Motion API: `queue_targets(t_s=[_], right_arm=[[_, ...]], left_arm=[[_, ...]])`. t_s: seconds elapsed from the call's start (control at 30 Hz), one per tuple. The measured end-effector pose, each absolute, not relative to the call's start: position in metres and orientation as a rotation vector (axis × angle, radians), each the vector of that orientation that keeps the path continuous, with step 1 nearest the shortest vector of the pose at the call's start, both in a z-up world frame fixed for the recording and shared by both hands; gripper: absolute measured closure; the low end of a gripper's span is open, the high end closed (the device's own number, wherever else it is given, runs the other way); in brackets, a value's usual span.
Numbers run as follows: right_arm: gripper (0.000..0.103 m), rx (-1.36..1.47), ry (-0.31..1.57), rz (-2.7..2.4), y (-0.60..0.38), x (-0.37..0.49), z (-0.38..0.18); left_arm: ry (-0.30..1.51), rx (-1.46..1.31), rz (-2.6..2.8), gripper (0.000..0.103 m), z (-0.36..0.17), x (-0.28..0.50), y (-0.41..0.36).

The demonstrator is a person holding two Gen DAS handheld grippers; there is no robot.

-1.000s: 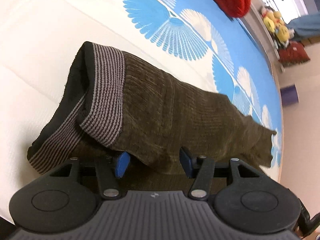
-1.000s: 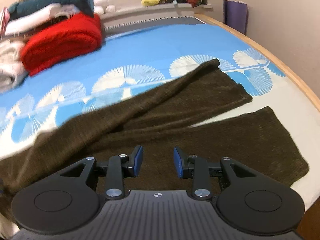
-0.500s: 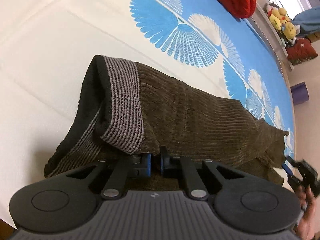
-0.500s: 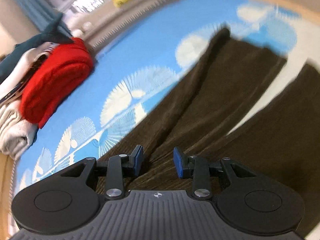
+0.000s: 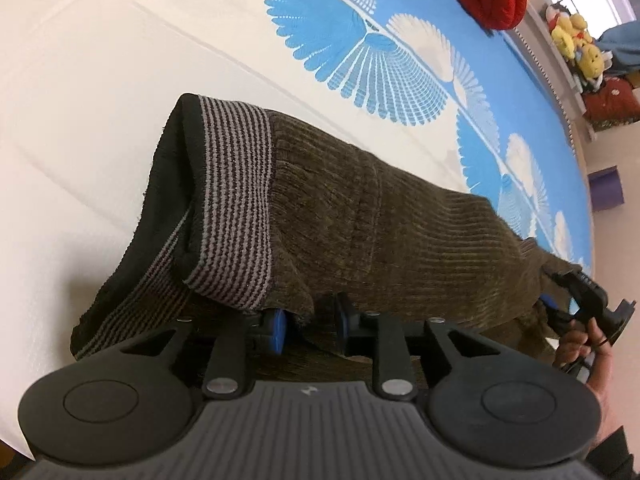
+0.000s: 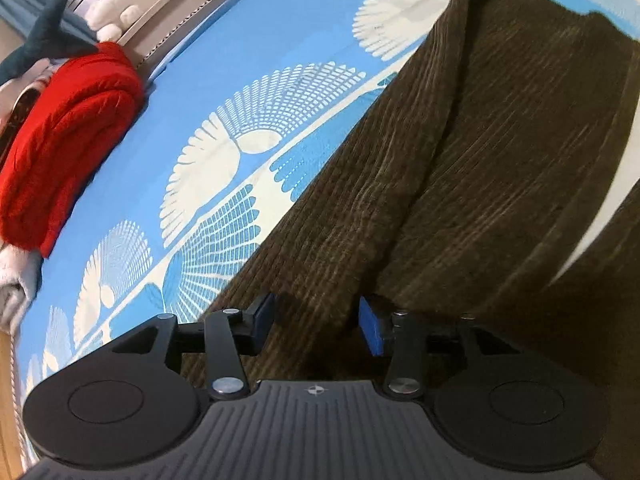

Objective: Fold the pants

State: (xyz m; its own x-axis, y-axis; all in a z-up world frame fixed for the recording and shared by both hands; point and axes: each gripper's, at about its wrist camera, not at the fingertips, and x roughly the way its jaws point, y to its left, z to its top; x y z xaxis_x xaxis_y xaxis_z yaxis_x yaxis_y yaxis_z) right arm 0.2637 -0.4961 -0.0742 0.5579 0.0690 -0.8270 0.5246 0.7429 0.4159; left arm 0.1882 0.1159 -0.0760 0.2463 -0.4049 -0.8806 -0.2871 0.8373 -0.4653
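Brown corduroy pants (image 5: 400, 232) lie on the bed, with a grey striped waistband (image 5: 236, 208) turned over at the left end. My left gripper (image 5: 308, 322) is at the near edge of the hip; its jaws stand partly apart with a fold of fabric between the blue pads. My right gripper (image 6: 316, 322) is open, low over a ridge of the upper pant leg (image 6: 460, 168), fabric between its pads. It also shows in the left wrist view (image 5: 560, 304) at the far end of the pants.
The bed cover (image 5: 380, 60) is blue with white fan prints and a plain white band (image 5: 80, 100). A folded red blanket (image 6: 60, 140) and other laundry sit at the far side. Plush toys (image 5: 576, 40) line a sill. The bed edge runs at the right.
My left gripper shut on the hip fabric half a second ago and has now opened partway. My right gripper moved down to the pant leg and opened wider.
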Motion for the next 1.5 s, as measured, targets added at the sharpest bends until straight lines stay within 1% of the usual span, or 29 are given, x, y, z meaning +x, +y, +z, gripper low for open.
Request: queue_targets(t_s=[0.07,0.1,0.13,0.17,0.23,0.27,0.43,0.6,0.7,0.8,0.9,0.97,1.0,1.07,1.1,1.13,1.17,1.23,1.33,1.4,1.47,1.5], right_arm=[[0.056,0.724,0.942,-0.308,-0.499,0.264,-0.076],[0.065,0.732,0.937,-0.316,-0.5,0.265,-0.077],[0.084,0.731,0.936,-0.324,-0.5,0.265,-0.077],[0.092,0.72,0.936,-0.329,-0.5,0.265,-0.076],[0.094,0.718,0.917,-0.318,-0.501,0.261,-0.07],[0.095,0.723,0.907,-0.313,-0.502,0.258,-0.065],[0.096,0.648,0.86,-0.282,-0.499,0.237,-0.018],[0.096,0.613,0.895,-0.261,-0.503,0.191,0.025],[0.096,0.582,0.965,-0.252,-0.505,0.153,0.035],[0.096,0.527,1.076,-0.199,-0.502,0.116,0.028],[0.092,0.409,1.242,-0.085,-0.494,0.091,0.002],[0.091,0.413,1.291,-0.074,-0.5,0.081,-0.01],[0.09,0.428,1.281,-0.08,-0.507,0.078,-0.01],[0.089,0.405,1.201,-0.116,-0.523,0.074,-0.001],[0.081,0.41,1.163,-0.134,-0.533,0.073,0.004],[0.068,0.444,1.122,-0.157,-0.547,0.071,0.009],[0.063,0.479,1.084,-0.189,-0.56,0.068,0.013],[0.062,0.539,0.998,-0.301,-0.59,0.061,0.02],[0.061,0.68,0.872,-0.5,-0.637,0.043,0.022],[0.06,0.782,0.825,-0.577,-0.661,0.034,0.015],[0.06,0.845,0.81,-0.606,-0.674,0.029,0.004],[0.06,0.871,0.813,-0.625,-0.68,0.028,-0.002]], left_arm=[[1.351,-0.615,-0.088,0.075,-0.077,0.189,0.116],[1.351,-0.611,-0.092,0.075,-0.078,0.19,0.116],[1.351,-0.609,-0.095,0.077,-0.077,0.19,0.116],[1.351,-0.601,-0.1,0.08,-0.077,0.19,0.116],[1.344,-0.562,-0.101,0.089,-0.075,0.188,0.115],[1.337,-0.552,-0.108,0.092,-0.073,0.188,0.115],[1.267,-0.52,-0.152,0.096,-0.059,0.178,0.118],[1.169,-0.531,-0.163,0.097,-0.035,0.159,0.132],[1.128,-0.502,-0.158,0.098,-0.023,0.145,0.14],[1.144,-0.466,-0.13,0.098,-0.024,0.139,0.147],[1.224,-0.471,-0.089,0.098,-0.037,0.143,0.155],[1.251,-0.503,-0.064,0.097,-0.044,0.147,0.159],[1.26,-0.525,-0.057,0.096,-0.046,0.149,0.159],[1.268,-0.55,-0.045,0.087,-0.049,0.153,0.159],[1.274,-0.555,-0.041,0.085,-0.05,0.155,0.157],[1.281,-0.555,-0.039,0.077,-0.05,0.156,0.155],[1.286,-0.553,-0.04,0.07,-0.051,0.156,0.154],[1.301,-0.536,-0.046,0.063,-0.054,0.16,0.148],[1.345,-0.45,-0.024,0.063,-0.06,0.165,0.136],[1.351,-0.43,-0.015,0.064,-0.062,0.168,0.134],[1.339,-0.414,-0.015,0.078,-0.06,0.169,0.133],[1.332,-0.411,-0.014,0.082,-0.059,0.17,0.132]])
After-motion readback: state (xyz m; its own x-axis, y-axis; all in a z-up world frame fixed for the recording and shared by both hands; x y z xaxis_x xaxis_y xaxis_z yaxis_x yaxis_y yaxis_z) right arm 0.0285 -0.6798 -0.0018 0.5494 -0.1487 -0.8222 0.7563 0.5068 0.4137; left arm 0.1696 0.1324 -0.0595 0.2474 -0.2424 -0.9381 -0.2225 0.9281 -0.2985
